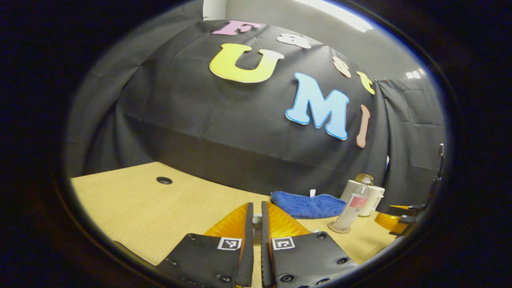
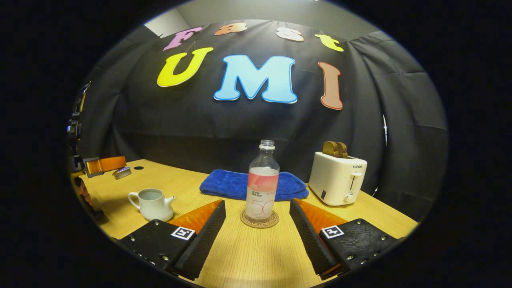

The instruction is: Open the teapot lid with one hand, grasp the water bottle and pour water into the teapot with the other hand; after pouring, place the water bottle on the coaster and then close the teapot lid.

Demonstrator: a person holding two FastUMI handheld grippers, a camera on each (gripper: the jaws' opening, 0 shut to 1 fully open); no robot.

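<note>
Pouring looks finished: the small white ceramic teapot [image 2: 151, 205] stands lidless near the worktop's [image 2: 240, 252] left edge, and the clear plastic water bottle with a pink label [image 2: 262, 187] sits upright on the round brown coaster [image 2: 259, 220]. Only closing remains. My left fingers [image 1: 257, 218] are clenched, perhaps on the small lid [image 1: 257, 219]; I cannot tell. My right fingers [image 2: 257, 224] are spread wide, released, flanking the bottle without touching.

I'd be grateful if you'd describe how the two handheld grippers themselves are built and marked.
The left gripper and right gripper each have two flat black plates, fastened with small screws, each carrying a square black-and-white tag. Each plate leads to a wedge-shaped finger with a ribbed inner face.
</note>
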